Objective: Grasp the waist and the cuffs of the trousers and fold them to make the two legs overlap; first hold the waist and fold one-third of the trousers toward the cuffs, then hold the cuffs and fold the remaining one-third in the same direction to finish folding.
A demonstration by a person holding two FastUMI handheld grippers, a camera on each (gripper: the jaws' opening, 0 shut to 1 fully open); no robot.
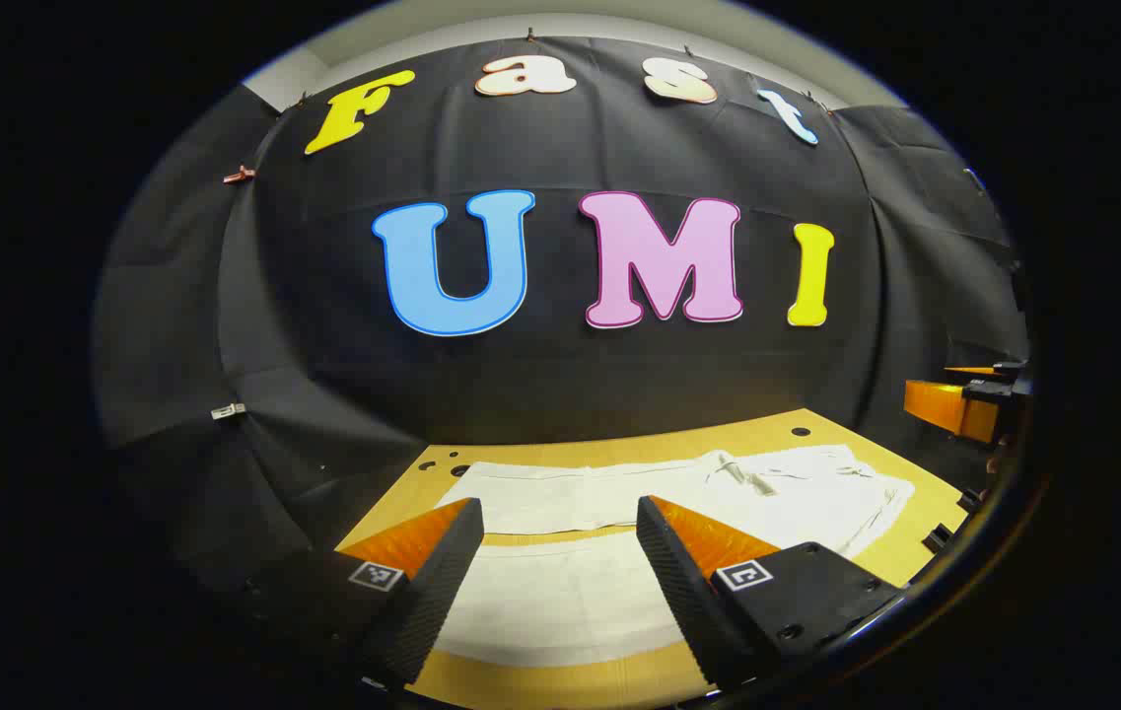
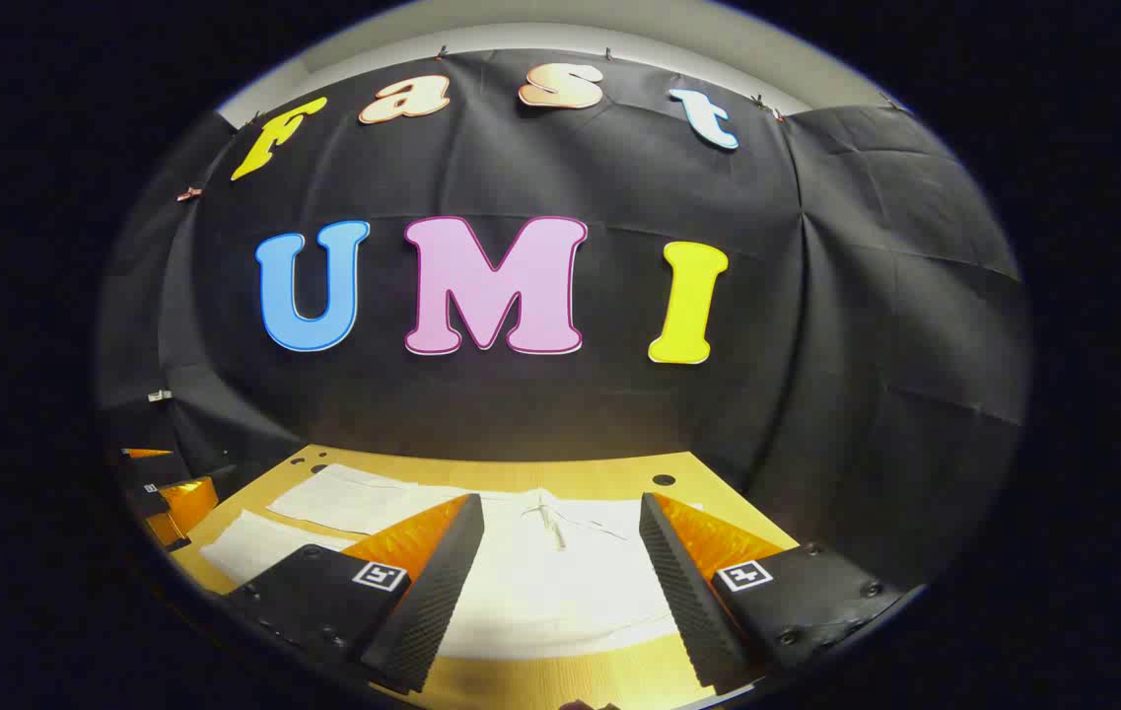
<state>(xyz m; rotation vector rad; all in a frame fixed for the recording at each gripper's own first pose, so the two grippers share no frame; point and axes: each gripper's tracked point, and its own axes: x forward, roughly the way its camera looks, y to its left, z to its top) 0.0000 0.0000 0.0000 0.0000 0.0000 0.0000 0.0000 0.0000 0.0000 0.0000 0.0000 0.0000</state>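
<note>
White trousers lie spread flat on the wooden table in your left gripper view, where your left gripper hovers above them, fingers wide apart and holding nothing. In your right gripper view, your right gripper likewise hangs spread and unloaded above the trousers' waist and drawstring, with your left gripper at the far left edge.

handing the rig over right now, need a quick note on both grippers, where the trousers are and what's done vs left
Left gripper: open, holding nothing, above the trousers, over the leg end.
Right gripper: open, holding nothing, above the waist end, where the drawstring lies.
The white trousers lie flat on the wooden table, the two legs still side by side with a strip of table between them.
Done: no fold visible yet.
Left: grasp waist and cuffs, overlap the legs, fold the waist third toward the cuffs, then fold the cuff third.
</note>
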